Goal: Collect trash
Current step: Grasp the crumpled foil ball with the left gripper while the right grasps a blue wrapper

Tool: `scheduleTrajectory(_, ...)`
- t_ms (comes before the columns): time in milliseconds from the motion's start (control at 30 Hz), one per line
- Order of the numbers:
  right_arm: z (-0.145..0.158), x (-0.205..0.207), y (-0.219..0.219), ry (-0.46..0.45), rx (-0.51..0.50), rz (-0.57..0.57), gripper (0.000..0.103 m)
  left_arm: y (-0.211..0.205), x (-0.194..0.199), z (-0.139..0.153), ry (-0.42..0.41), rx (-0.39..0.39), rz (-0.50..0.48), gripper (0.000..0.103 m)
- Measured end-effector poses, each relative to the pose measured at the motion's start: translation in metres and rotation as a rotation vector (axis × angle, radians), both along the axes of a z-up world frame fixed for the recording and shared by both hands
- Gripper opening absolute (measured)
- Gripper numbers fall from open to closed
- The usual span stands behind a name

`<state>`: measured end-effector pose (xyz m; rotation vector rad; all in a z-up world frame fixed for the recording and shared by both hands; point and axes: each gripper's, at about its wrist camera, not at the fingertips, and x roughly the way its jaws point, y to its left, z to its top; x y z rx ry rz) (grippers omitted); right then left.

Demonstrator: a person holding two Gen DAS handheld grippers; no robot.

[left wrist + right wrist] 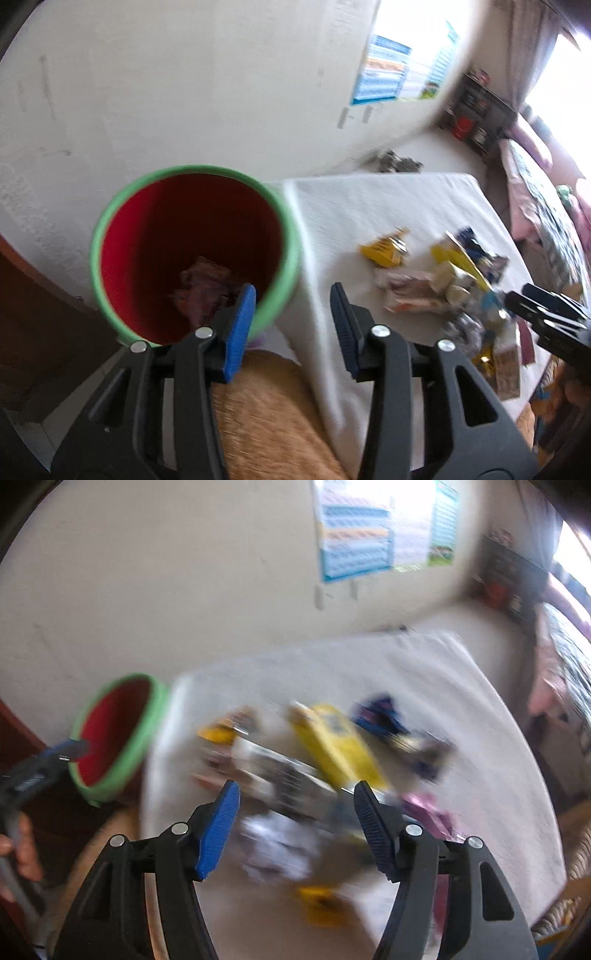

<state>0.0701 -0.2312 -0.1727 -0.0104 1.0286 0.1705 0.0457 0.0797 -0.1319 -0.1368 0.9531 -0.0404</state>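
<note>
Your left gripper is spread and empty at lower centre, over the bin rim; wrappers lie centre-right. Right view: your right gripper gapes empty over the blurred pile; slow down, pinch one wrapper.

The right wrist view is smeared by motion blur: the trash on the worktop at its centre reads only as yellow, white, blue and pink streaks, and no single piece can be named. At 9 o'clock the left tool is cut by the frame edge. In the left wrist view the right tool at 3 o'clock is cropped, and the bin's contents are dim.
</note>
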Motion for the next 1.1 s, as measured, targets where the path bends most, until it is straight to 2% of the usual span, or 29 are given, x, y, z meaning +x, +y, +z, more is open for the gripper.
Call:
scheduleTrajectory(67, -0.014, 0.001, -0.012, 0.039, -0.009, -0.024, 0.075, -0.016, -0.003, -0.001, 0.009, -0.001, -0.044, 0.046)
scheduleTrajectory(200, -0.037, 0.002, -0.030, 0.093, -0.011, -0.041, 0.075, -0.045, -0.006, -0.004, 0.026, -0.010, -0.133, 0.054)
scheduleTrajectory(233, -0.041, 0.001, -0.031, 0.096, 0.008, -0.034, 0.072, -0.053, -0.008, -0.004, 0.028, -0.011, -0.157, 0.056)
scheduleTrajectory(300, -0.045, 0.000, -0.033, 0.103, 0.034, -0.034, 0.048, -0.070, -0.010, -0.006, 0.037, -0.007, -0.217, 0.057)
scheduleTrajectory(333, -0.045, -0.001, -0.034, 0.104, 0.053, -0.037, 0.031, -0.076, -0.011, -0.007, 0.041, -0.005, -0.236, 0.057)
scheduleTrajectory(400, -0.042, -0.002, -0.035, 0.083, 0.084, -0.054, 0.018, -0.091, -0.012, -0.011, 0.052, -0.001, -0.284, 0.057)
scheduleTrajectory(433, -0.038, -0.005, -0.037, 0.075, 0.110, -0.059, 0.001, -0.097, -0.012, -0.012, 0.057, -0.001, -0.303, 0.057)
scheduleTrajectory(467, -0.035, -0.006, -0.039, 0.066, 0.133, -0.072, 0.000, -0.104, -0.013, -0.015, 0.061, 0.000, -0.326, 0.057)
scheduleTrajectory(700, 0.001, -0.029, -0.050, -0.022, 0.222, -0.126, 0.000, -0.157, -0.008, -0.035, 0.072, 0.039, -0.489, 0.057)
scheduleTrajectory(833, 0.003, -0.032, -0.057, -0.006, 0.221, -0.142, 0.006, -0.179, 0.003, -0.053, 0.114, 0.043, -0.522, 0.057)
scheduleTrajectory(900, -0.002, -0.032, -0.059, 0.011, 0.205, -0.149, 0.014, -0.185, 0.010, -0.065, 0.143, 0.045, -0.512, 0.057)
scheduleTrajectory(967, -0.006, -0.033, -0.062, 0.027, 0.201, -0.156, 0.038, -0.188, 0.014, -0.072, 0.166, 0.005, -0.515, 0.054)
scheduleTrajectory(1033, -0.010, -0.034, -0.063, 0.036, 0.192, -0.154, 0.043, -0.189, 0.011, -0.069, 0.151, -0.005, -0.521, 0.036)
scheduleTrajectory(1067, -0.011, -0.034, -0.062, 0.040, 0.182, -0.152, 0.047, -0.192, 0.009, -0.067, 0.140, 0.017, -0.536, 0.030)
scheduleTrajectory(1100, -0.012, -0.033, -0.062, 0.043, 0.174, -0.152, 0.049, -0.194, 0.007, -0.066, 0.131, 0.043, -0.552, 0.030)
